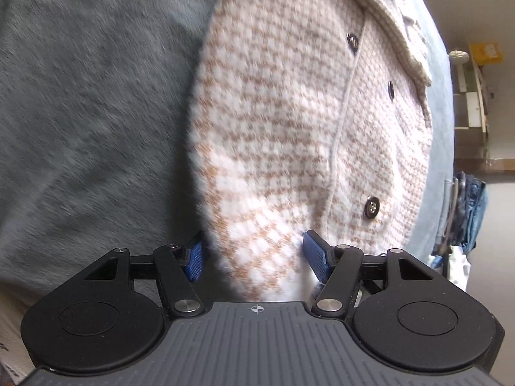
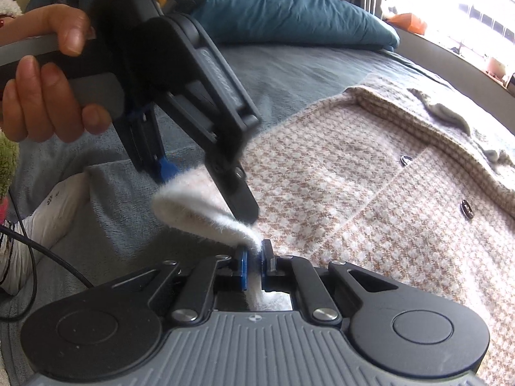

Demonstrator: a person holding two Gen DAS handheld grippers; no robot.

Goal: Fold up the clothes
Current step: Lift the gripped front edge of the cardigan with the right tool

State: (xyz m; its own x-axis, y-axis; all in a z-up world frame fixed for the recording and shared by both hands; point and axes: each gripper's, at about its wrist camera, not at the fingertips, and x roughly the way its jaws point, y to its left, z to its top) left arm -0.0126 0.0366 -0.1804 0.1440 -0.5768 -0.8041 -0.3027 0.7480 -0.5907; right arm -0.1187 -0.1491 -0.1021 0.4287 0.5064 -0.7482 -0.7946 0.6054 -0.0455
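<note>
Two grippers hold one fuzzy white edge of the checked cardigan [image 2: 370, 173], raised just above the grey blanket [image 2: 289, 74]. Nearest, the right gripper [image 2: 253, 268] has its blue pads pressed together on a thin strip of that edge. Just beyond, the left gripper [image 2: 206, 186], carried in a hand [image 2: 48, 74], straddles a bulkier roll of the same edge; its pads stand wide apart with knit between them [image 1: 254, 254], and whether they bite firmly cannot be told. Farther off, the buttoned front and collar lie flat on the bed, a teal duvet [image 2: 289, 9] behind.

Judgement: the fold in hand wants both grips level and the edge taut. Confirm the left hold before travelling; carry low so the flat body is not dragged.
</note>
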